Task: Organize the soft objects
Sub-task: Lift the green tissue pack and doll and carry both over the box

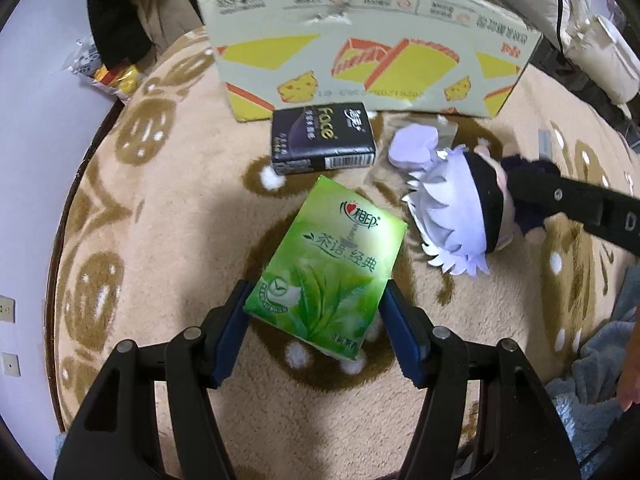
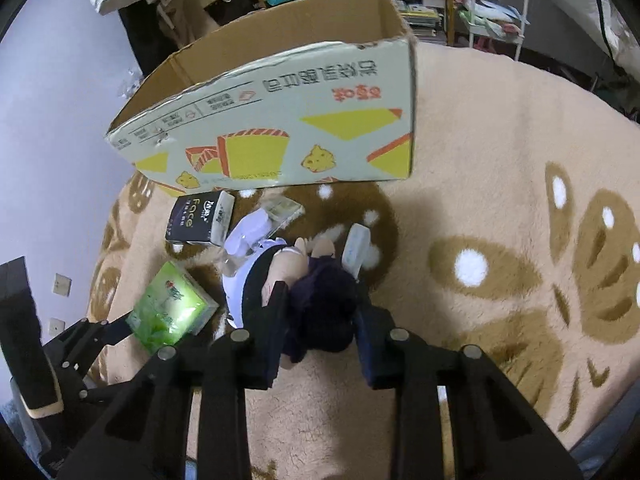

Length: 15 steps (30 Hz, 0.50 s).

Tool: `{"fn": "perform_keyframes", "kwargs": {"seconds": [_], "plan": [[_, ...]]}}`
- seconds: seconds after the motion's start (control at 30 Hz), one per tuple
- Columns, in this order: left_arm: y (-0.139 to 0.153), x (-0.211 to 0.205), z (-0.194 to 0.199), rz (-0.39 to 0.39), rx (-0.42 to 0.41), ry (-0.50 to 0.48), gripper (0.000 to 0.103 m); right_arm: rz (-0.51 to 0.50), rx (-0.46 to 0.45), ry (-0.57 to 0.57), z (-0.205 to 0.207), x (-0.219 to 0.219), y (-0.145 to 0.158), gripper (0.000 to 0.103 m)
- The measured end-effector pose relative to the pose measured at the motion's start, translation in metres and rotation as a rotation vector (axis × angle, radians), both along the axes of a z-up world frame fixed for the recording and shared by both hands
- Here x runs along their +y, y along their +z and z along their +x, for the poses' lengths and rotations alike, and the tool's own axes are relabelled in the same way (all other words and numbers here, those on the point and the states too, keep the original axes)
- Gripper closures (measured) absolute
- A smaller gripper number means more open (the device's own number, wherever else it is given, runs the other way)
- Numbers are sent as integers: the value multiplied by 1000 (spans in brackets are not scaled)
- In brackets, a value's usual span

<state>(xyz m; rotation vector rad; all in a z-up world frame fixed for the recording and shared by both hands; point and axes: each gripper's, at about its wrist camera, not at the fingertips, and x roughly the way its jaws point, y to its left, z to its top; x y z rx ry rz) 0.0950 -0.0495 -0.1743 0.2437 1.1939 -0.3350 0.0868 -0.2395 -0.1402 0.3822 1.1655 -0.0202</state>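
Starting on the left, the left hand-held gripper (image 1: 316, 312) has its blue pads pressed to both sides of the green tissue pack (image 1: 328, 268), which looks lifted a little off the rug (image 1: 168, 216), so that one is in hand. Just beyond it, the black tissue pack (image 1: 323, 139) lies flat on the rug, close to the front wall of the cardboard box (image 1: 360, 60) and untouched. Moving right, a pale purple item in clear wrapping (image 1: 412, 146) sits beside the black pack, up against the plush doll (image 1: 460, 216). And there's the right hand-held gripper (image 2: 320, 312), clamped on the doll's dark body, white hair and head sticking out ahead of the jaws. Further right, a small whitish packet (image 2: 354, 248) rests on the rug just past the doll. As for progress: what shows of the box interior in the right wrist view is bare cardboard, so I'd judge nothing visible has gone in yet. Two items are gripped and ready to travel; the black pack, the purple item and the small packet are left to collect.
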Motion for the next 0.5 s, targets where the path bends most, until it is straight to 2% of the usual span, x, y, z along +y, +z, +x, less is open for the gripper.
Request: {"fn": "perform_keyframes", "kwargs": {"seconds": [0.1,0.23,0.4,0.5], "plan": [[8,5,-3,-10,-20,20,41,-32,-35,14,-2,4,10,72],[24,9,-12,15,-73,25,42,-109,-78,30,-7,11,26,74],[40,10,-18,-23,-111,20,43,-158,-132,31,-14,14,45,75],[46,10,-20,-21,-145,23,43,-204,-179,28,-20,13,60,75]]}}
